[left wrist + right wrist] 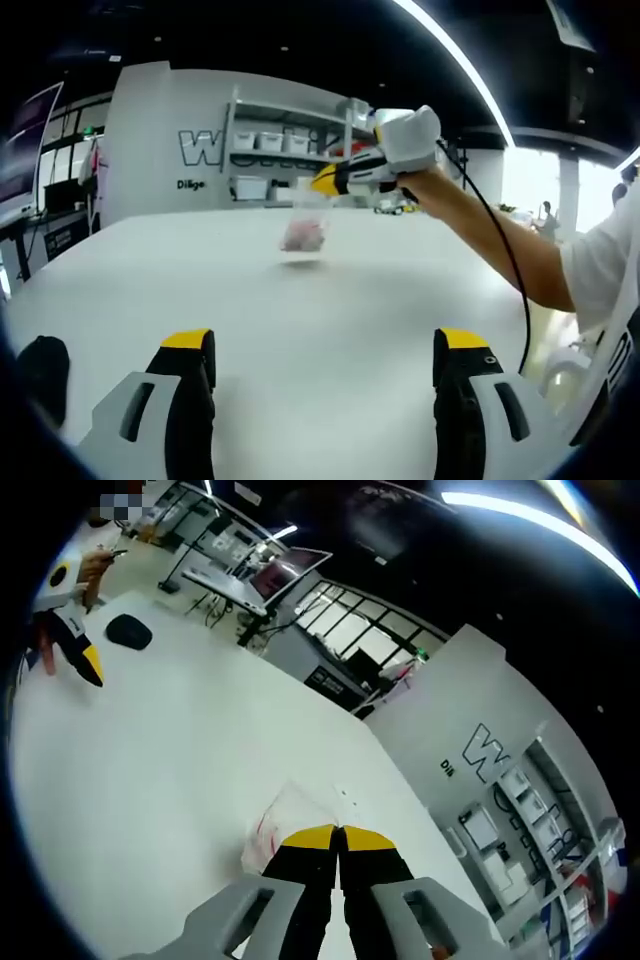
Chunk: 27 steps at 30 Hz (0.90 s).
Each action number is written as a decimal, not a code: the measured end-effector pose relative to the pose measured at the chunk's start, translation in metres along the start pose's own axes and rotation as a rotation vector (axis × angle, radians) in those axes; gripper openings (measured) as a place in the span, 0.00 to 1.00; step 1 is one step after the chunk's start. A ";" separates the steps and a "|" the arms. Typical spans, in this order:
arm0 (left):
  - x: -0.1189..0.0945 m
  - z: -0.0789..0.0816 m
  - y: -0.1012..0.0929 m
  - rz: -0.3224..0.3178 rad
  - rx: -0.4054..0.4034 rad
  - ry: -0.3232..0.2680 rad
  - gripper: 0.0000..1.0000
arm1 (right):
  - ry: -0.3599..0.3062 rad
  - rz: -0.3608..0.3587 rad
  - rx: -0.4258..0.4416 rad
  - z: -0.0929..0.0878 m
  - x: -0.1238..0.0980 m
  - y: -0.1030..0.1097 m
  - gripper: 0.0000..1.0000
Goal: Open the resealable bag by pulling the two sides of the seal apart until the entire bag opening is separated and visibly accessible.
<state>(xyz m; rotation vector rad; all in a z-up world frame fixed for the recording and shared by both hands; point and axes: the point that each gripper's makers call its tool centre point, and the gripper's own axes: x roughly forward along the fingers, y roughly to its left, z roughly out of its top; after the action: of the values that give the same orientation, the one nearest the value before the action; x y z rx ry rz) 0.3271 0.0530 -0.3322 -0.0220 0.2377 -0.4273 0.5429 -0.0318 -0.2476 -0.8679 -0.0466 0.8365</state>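
Observation:
A clear resealable bag [305, 230] with reddish contents hangs over the white table [300, 320], its lower edge close to the surface. My right gripper [322, 181] comes in from the right on a person's arm and is shut on the bag's top edge. In the right gripper view the yellow-tipped jaws [340, 836] are pressed together, with the bag [280, 825] hanging beyond them. My left gripper [322, 345] is open wide, well short of the bag, with nothing between its jaws. It also shows far off at the table's edge [85, 658].
A black rounded object [40, 370] lies on the table beside my left gripper, also seen as a dark object [128, 632] in the right gripper view. A black cable [505, 260] trails from the right gripper. Shelves with white bins [270, 150] stand behind the table.

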 end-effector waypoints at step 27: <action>-0.002 -0.004 0.002 -0.009 -0.016 0.013 0.88 | 0.096 -0.105 -0.018 -0.046 0.047 -0.054 0.00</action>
<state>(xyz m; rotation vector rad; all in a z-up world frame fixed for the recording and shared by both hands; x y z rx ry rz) 0.3253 0.0552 -0.3360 -0.0359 0.2534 -0.4348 0.6257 -0.0503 -0.2541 -0.9138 -0.0151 0.6965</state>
